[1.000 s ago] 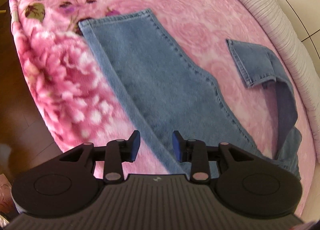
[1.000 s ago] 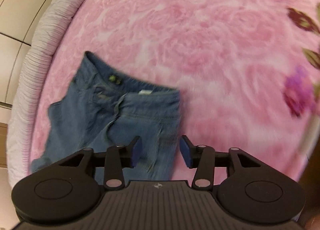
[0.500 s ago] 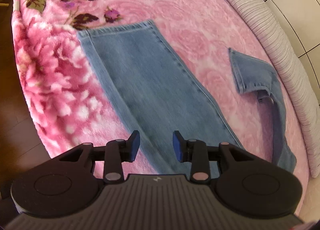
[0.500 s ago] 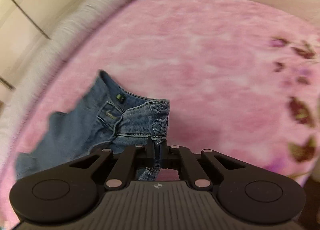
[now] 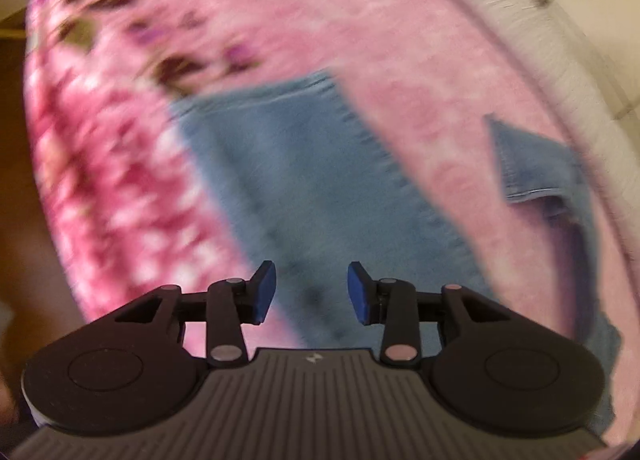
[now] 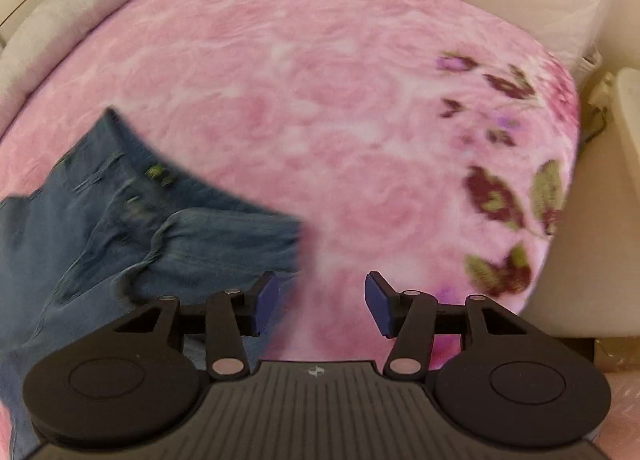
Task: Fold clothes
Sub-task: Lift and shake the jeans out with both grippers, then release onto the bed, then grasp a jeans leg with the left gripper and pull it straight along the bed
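Over on the left side, the left gripper is hovering with its blue pads spread wide apart, gripping nothing. The jeans are lying flat on the pink floral blanket, one leg stretching away from the pads toward a hem near the dark leaf print. This view is blurring, so fine detail is not readable. Further right, the other leg is sitting folded over on itself, close to the pale ribbed bolster that is running along the blanket's far edge. A strip of brown floor is showing at the far left.

Switching to the right wrist view: the waistband end of the jeans is bunching up at the left, wrinkled, with a small green label just visible. The right gripper is standing wide too, holding nothing; its left pad is sitting over the denim's edge, its right pad over bare blanket. Nothing is lying between the pads and the cloth. To the right, leaf and flower prints are crowding the blanket edge, with a cream cushioned surround beyond it.
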The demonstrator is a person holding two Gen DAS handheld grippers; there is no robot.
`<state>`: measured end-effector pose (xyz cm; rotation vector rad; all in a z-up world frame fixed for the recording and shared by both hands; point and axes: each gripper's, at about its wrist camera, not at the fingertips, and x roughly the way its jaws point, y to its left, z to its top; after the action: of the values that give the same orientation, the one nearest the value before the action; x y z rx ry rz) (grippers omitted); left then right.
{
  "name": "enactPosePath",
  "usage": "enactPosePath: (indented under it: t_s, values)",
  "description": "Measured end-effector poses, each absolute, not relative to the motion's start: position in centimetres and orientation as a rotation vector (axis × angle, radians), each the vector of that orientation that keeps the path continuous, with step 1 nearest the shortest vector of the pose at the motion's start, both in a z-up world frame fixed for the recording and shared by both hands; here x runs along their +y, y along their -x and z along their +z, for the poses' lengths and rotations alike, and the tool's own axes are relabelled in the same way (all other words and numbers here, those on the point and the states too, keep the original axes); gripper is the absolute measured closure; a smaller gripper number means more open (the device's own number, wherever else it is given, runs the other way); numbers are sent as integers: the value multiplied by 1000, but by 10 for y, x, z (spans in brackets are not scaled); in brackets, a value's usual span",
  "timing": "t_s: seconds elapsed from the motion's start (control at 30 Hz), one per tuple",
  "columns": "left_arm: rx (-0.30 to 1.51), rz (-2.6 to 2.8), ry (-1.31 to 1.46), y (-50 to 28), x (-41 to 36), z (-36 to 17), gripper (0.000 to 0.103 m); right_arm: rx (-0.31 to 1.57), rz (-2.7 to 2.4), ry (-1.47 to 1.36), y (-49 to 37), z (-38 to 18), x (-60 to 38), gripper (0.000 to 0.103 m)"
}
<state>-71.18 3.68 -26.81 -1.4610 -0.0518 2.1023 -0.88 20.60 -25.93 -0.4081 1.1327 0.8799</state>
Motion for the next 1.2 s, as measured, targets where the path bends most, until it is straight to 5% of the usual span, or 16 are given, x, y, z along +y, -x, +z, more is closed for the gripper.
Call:
enactPosePath:
  t_s: [0.37, 0.63, 0.87, 0.9, 0.93, 0.97, 1.2]
  values:
    - [-152, 1679, 1531, 721, 157, -263, 56, 1298, 1096, 306, 179, -264, 268, 50]
    - [601, 1582, 972, 684, 276, -266, 49, 1305, 1103, 313, 247, -264, 295, 45]
    - [866, 1489, 618, 664, 344, -297, 46, 1319, 982, 298, 247, -267, 286, 42]
    - [880, 1469, 586, 666, 353, -302, 52, 1323, 963, 295, 247, -269, 285, 42]
    - [893, 1450, 556, 668, 362, -307, 88, 1329, 948, 290, 247, -270, 283, 41]
    - [908, 1444, 535, 674, 370, -307, 101, 1329, 935, 291, 248, -270, 282, 41]
    - [821, 1732, 254, 789, 393, -205, 100, 1319, 921, 281, 255, -264, 281, 41]
